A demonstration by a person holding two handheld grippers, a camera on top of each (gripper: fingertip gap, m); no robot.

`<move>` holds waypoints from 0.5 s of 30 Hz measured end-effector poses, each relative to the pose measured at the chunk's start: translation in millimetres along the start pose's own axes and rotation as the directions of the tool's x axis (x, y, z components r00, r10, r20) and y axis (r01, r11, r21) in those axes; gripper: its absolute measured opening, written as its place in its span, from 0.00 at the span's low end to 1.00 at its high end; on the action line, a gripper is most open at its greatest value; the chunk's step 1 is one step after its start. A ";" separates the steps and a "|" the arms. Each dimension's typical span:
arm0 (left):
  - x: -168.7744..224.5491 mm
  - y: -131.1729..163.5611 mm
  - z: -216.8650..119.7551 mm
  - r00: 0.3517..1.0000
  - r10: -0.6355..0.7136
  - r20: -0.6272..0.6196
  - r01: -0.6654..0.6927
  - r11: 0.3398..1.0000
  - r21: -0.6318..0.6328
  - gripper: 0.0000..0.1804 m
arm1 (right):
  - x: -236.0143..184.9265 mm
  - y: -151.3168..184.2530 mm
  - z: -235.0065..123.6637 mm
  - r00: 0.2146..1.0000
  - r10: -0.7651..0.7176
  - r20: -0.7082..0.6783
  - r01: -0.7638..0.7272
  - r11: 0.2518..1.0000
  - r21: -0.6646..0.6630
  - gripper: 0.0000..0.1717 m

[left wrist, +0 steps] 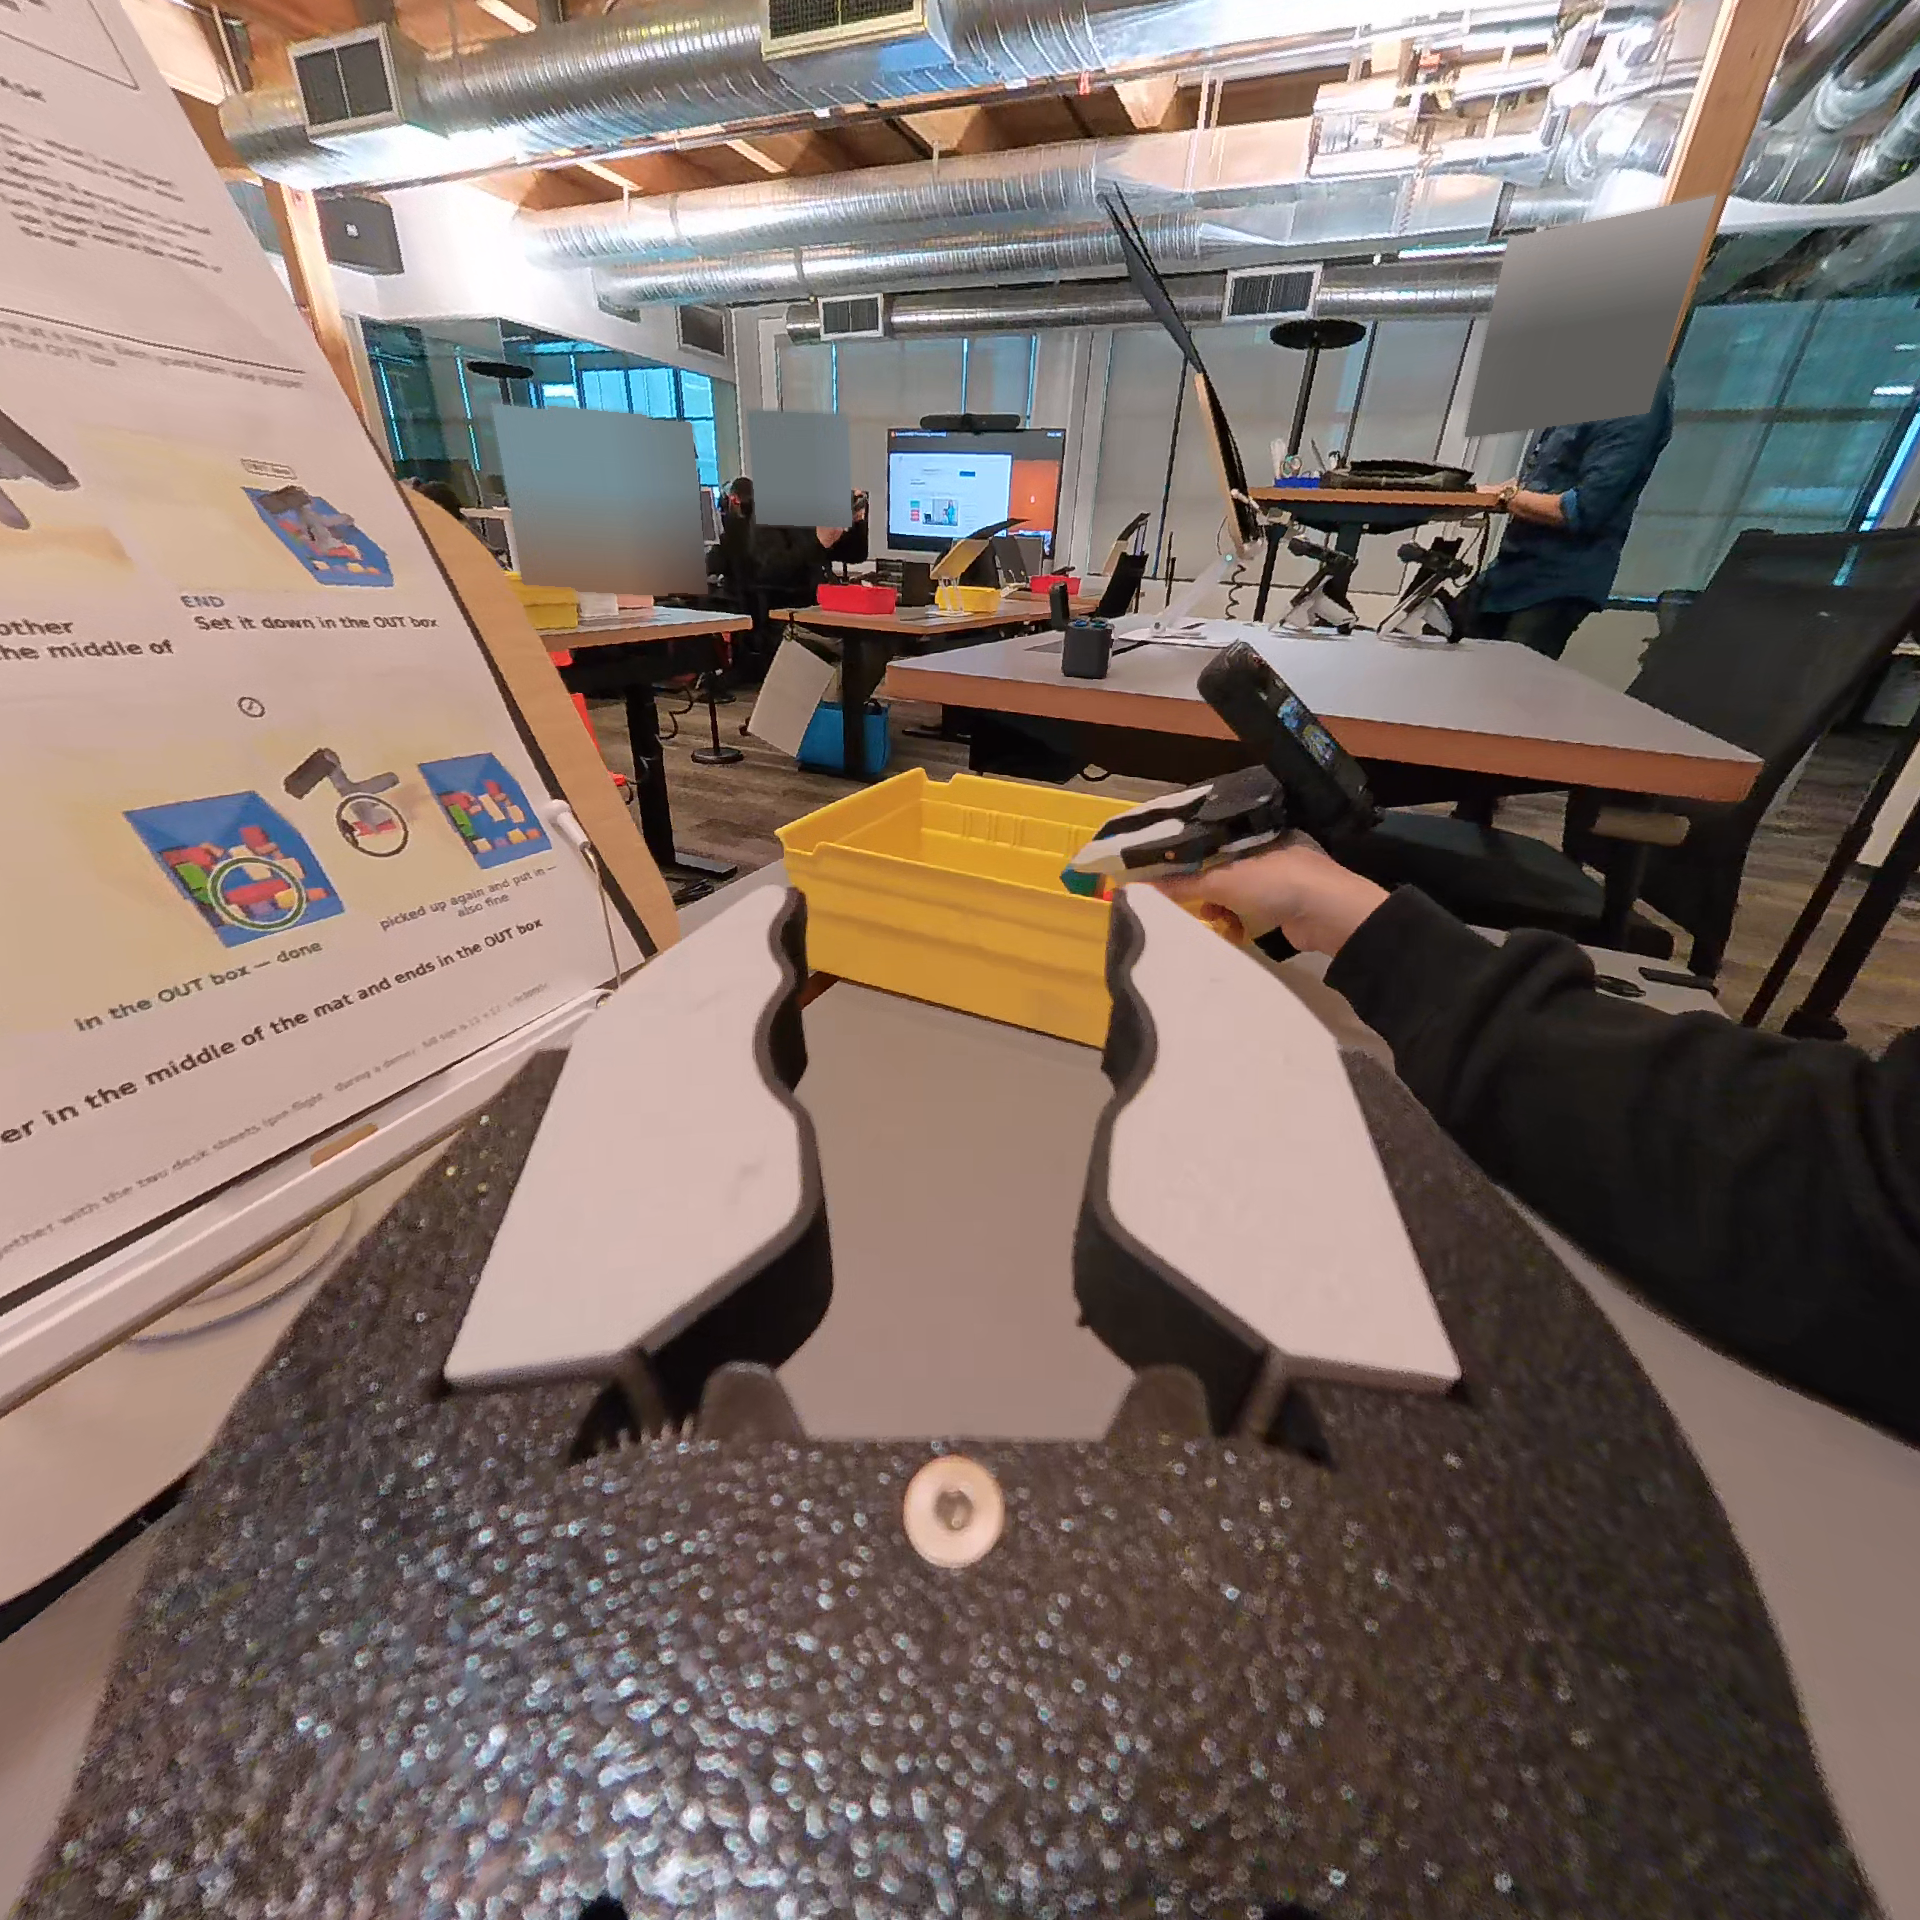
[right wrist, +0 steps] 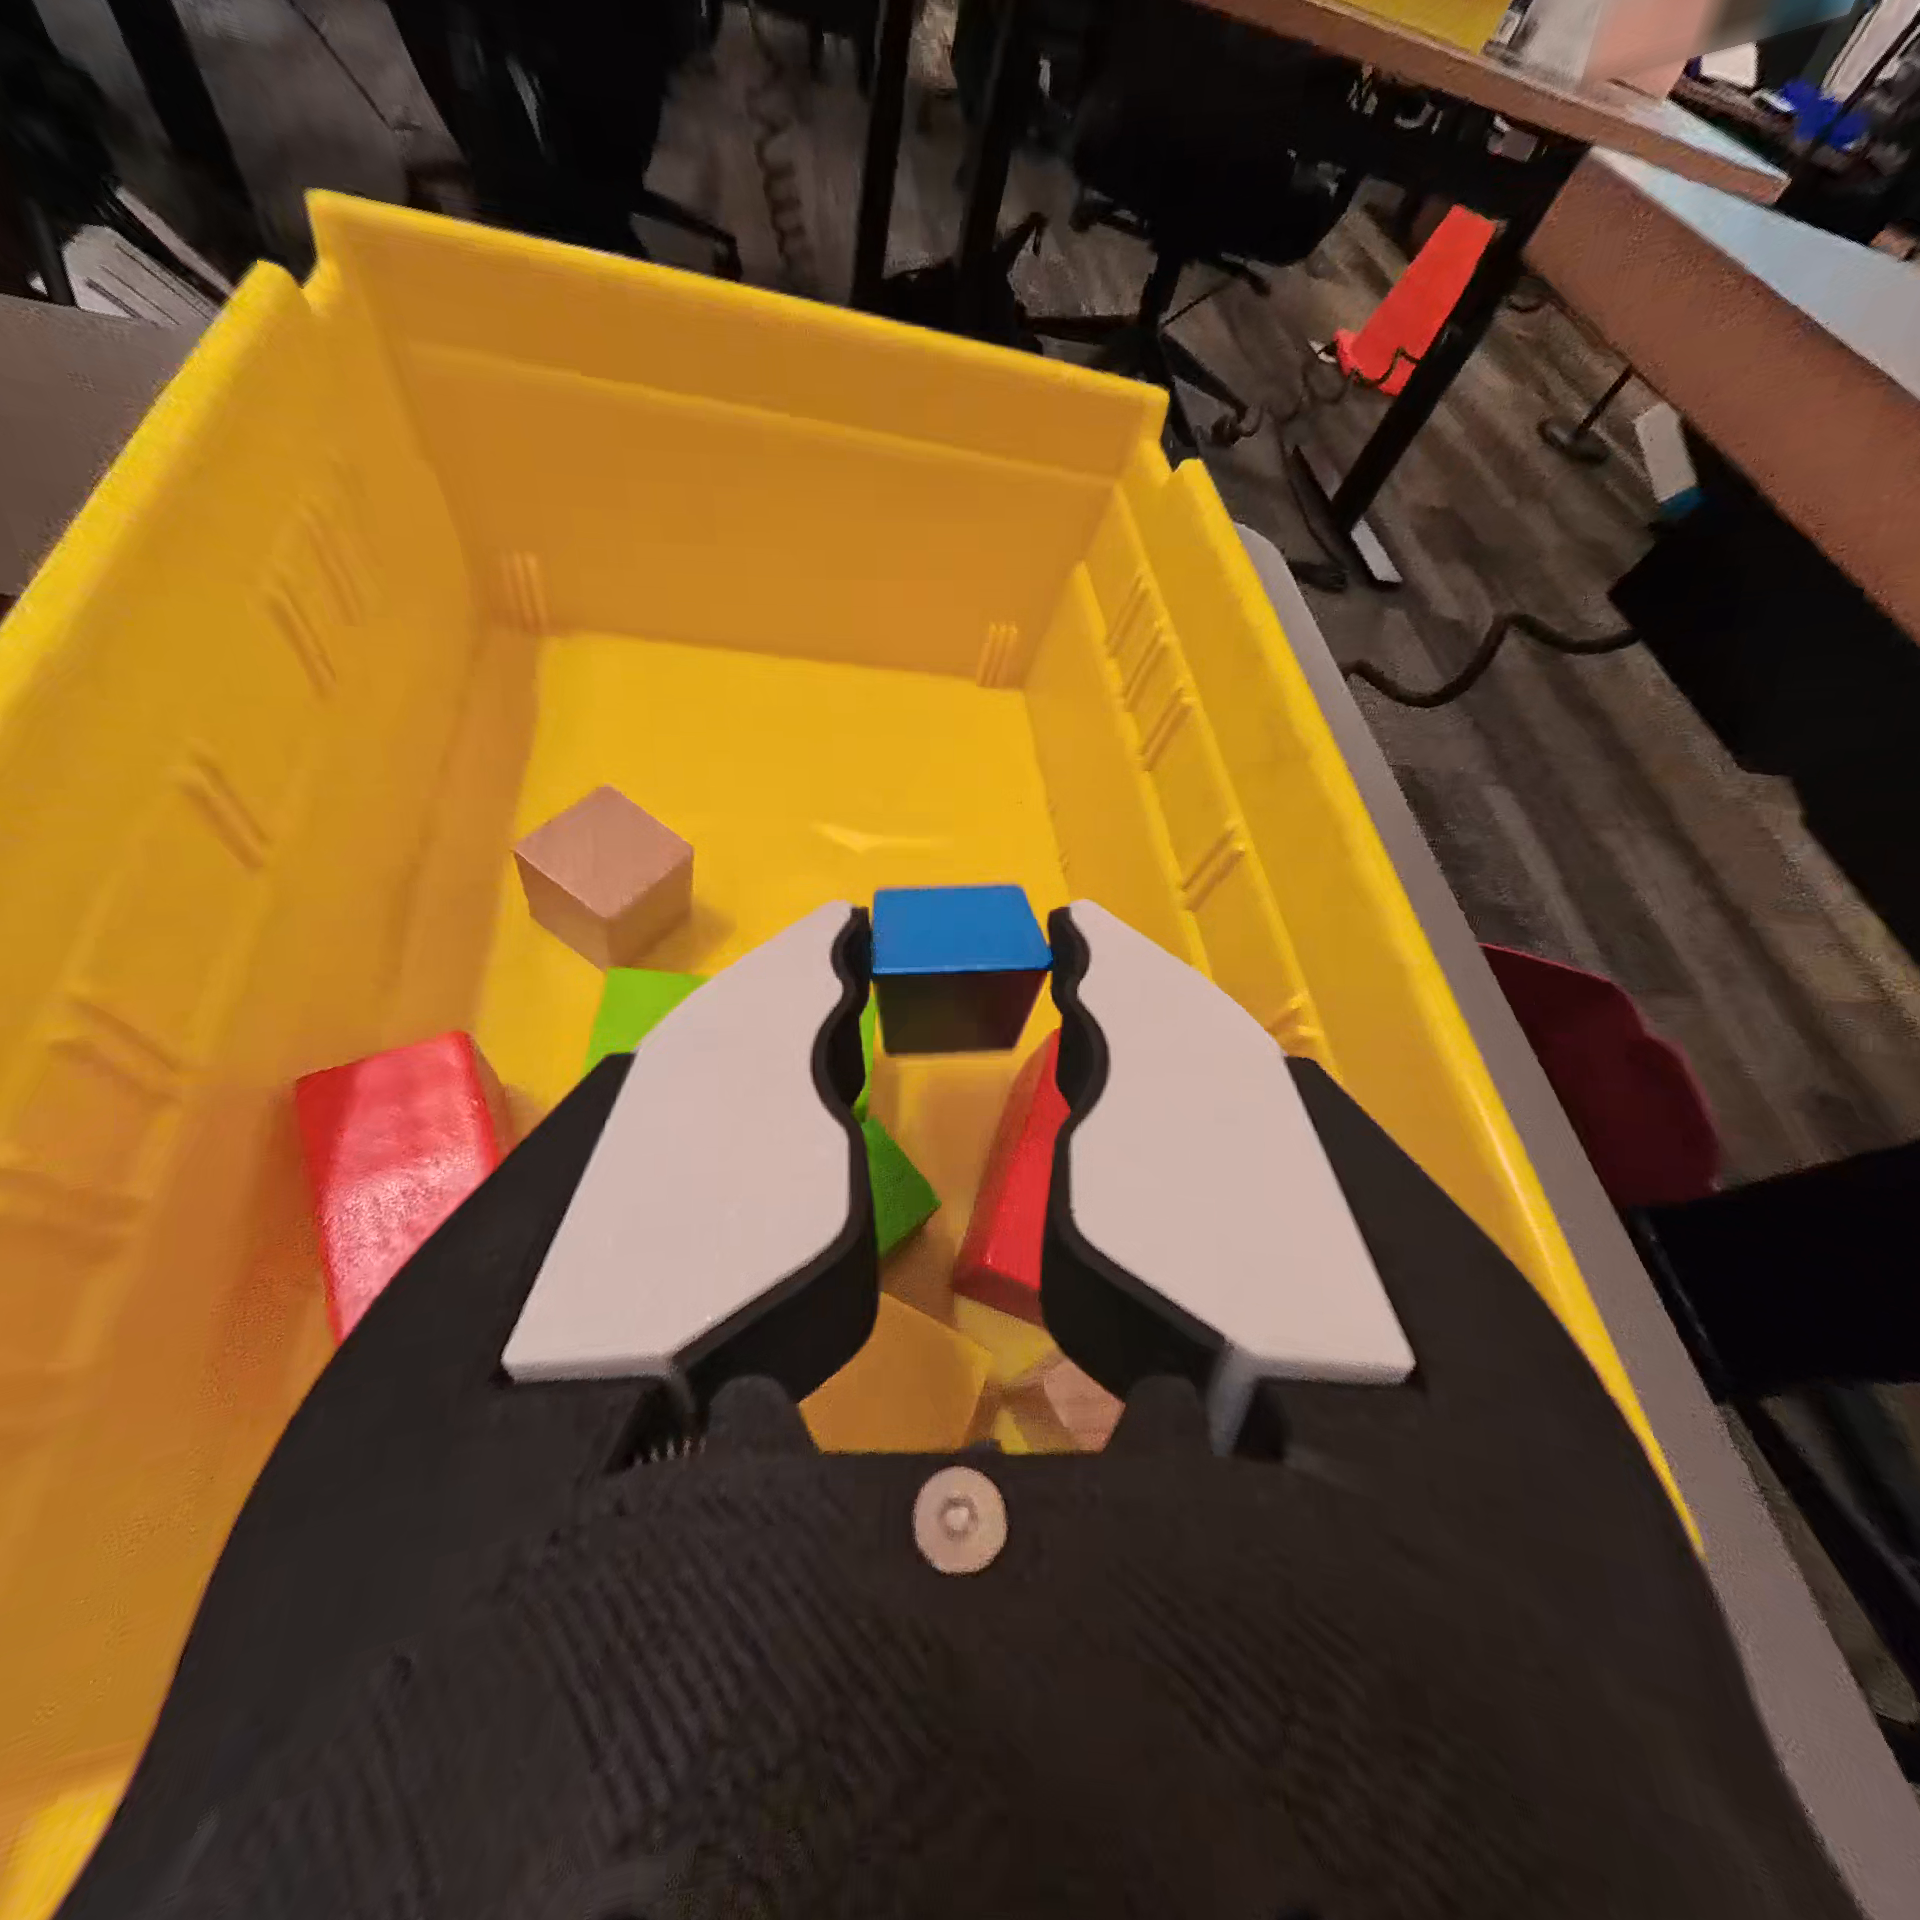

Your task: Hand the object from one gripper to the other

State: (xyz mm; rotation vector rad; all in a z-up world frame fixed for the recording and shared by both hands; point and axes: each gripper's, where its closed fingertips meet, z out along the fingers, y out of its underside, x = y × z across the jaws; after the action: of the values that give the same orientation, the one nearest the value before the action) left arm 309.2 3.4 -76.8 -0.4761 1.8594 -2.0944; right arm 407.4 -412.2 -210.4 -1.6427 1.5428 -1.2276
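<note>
Blue cube (right wrist: pixel 958 930): wooden block, clamped at the fingertips of the right gripper (right wrist: pixel 958 940), both pads pressing its side faces, raised above the floor of the yellow bin (right wrist: pixel 727 499). Left gripper (left wrist: pixel 956 966): jaws spread, nothing between them, outside the bin's near wall, facing it; cube lies ahead and to its right. Bin also holds a tan cube (right wrist: pixel 603 883), red blocks (right wrist: pixel 390 1164), green blocks (right wrist: pixel 639 1013).
</note>
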 end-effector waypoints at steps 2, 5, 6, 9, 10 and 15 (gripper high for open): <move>-1.2 1.2 0.0 1.000 -0.008 0.001 0.008 1.000 -0.002 0.30 | -2.9 -0.1 0.4 1.000 0.000 0.008 0.000 1.000 -0.004 0.20; -1.8 3.0 0.3 1.000 -0.013 0.003 0.013 1.000 -0.012 0.30 | -7.9 -2.6 0.4 1.000 -0.007 0.019 0.007 1.000 0.004 0.20; -1.6 2.9 0.3 1.000 -0.012 0.002 0.012 1.000 -0.013 0.30 | -8.9 -5.2 -0.3 1.000 -0.004 0.018 0.003 1.000 0.019 0.22; -1.8 2.4 -0.3 1.000 -0.007 0.007 0.008 1.000 -0.016 0.30 | -12.8 -10.3 -2.6 1.000 -0.012 0.024 0.012 1.000 0.021 0.28; -2.7 2.3 -0.8 1.000 -0.007 0.012 0.007 1.000 -0.019 0.30 | -14.1 -13.6 -4.5 1.000 -0.015 0.025 0.014 1.000 0.026 0.29; -15.0 -3.4 -10.3 0.996 -0.002 0.091 0.005 0.999 -0.037 0.30 | -43.1 -52.7 -24.0 0.985 0.046 0.165 -0.070 0.988 0.140 0.36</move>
State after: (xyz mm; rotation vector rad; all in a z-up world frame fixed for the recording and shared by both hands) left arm 318.2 19.5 -75.3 -0.5743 1.8502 -2.0080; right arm 413.3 -357.0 -164.2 -1.5514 1.3604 -1.1194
